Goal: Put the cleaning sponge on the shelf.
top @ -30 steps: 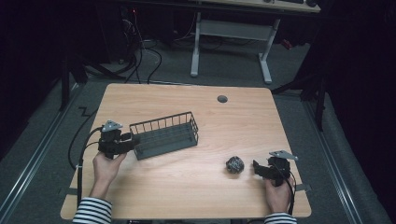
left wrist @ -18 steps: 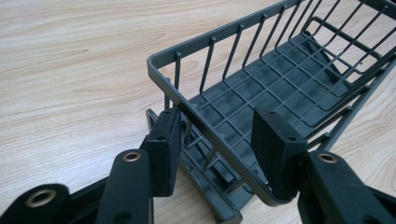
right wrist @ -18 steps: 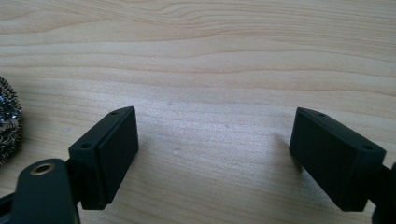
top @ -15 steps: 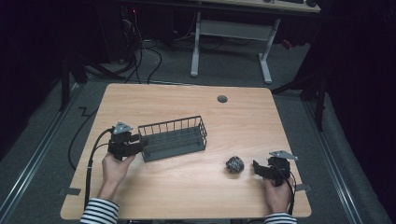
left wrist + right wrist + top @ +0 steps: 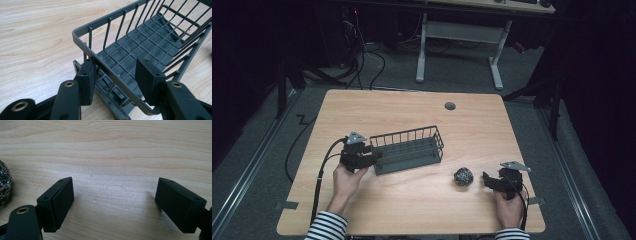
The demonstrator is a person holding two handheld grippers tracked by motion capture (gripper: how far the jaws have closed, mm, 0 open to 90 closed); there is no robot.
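A dark grey wire basket (image 5: 409,150) stands on the wooden table (image 5: 412,115), left of centre. My left gripper (image 5: 374,157) is shut on the basket's short left end. In the left gripper view the two pads straddle that end wall of the basket (image 5: 140,45), one outside the rim and one inside, with my left gripper (image 5: 120,75) low over the tabletop. A steel scouring ball (image 5: 463,176) lies at the front right. Just right of it my right gripper (image 5: 488,180) rests open. In the right gripper view the ball (image 5: 5,185) sits off to the left of my right gripper (image 5: 115,200), outside its jaws.
A round cable hole (image 5: 450,106) is set in the table near its far edge. Beyond the table stand a white desk frame (image 5: 457,30) and loose cables on the floor (image 5: 362,60). The left gripper's cable (image 5: 319,175) trails off the front left.
My left gripper has moved to the right across the table, and the basket has come along with it. The right gripper and the scouring ball have stayed where they were.
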